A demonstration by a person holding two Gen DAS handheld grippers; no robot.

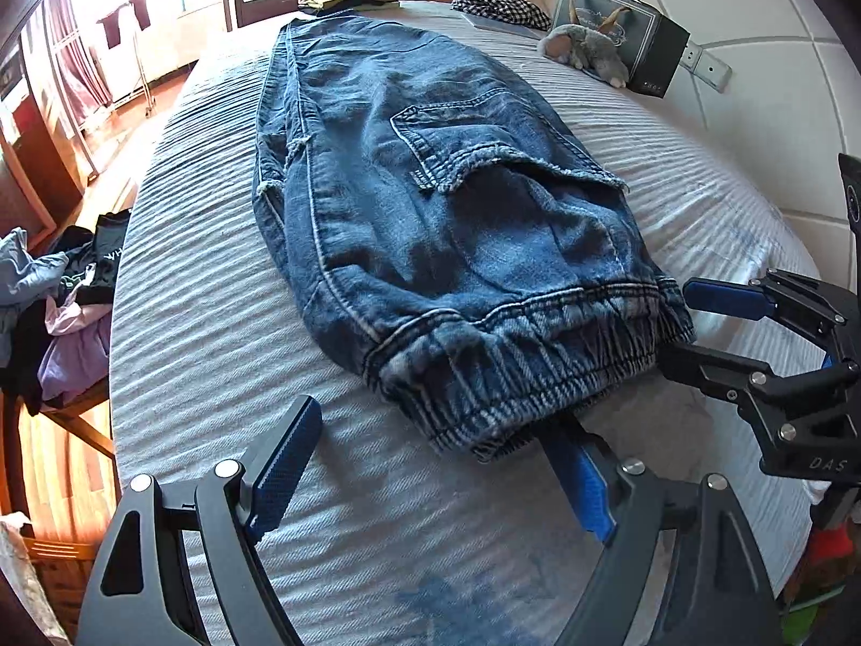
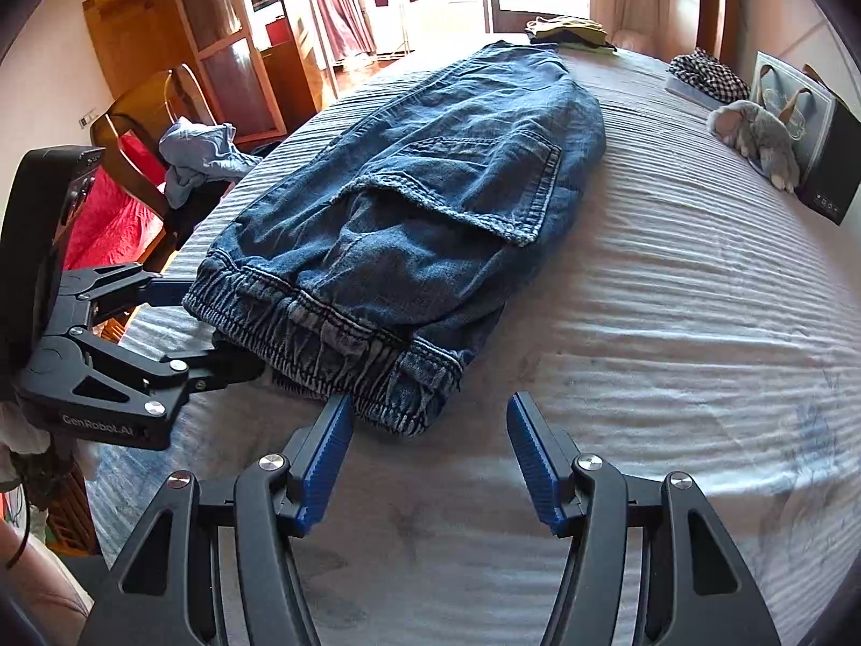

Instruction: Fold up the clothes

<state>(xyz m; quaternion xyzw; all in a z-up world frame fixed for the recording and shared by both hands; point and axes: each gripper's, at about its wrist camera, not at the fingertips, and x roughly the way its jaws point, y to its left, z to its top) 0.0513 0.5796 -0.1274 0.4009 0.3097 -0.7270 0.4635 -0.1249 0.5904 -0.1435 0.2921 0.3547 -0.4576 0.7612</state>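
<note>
Through my left wrist view, the jeans [image 1: 430, 226] lay mid-frame on the bed [image 1: 215, 323], cuffs nearest; my left gripper [image 1: 430, 463] stood wide, empty. In the right view, my right gripper [image 2: 430, 430] gaped half-wide at the cuff [image 2: 333, 344]: thick, floppy denim, best pinched at the elastic hem.

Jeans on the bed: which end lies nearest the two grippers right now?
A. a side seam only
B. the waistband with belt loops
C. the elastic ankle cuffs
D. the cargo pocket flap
C: the gathered elastic cuffs of the jeans sit just ahead of both open grippers, left gripper and right gripper.
</note>
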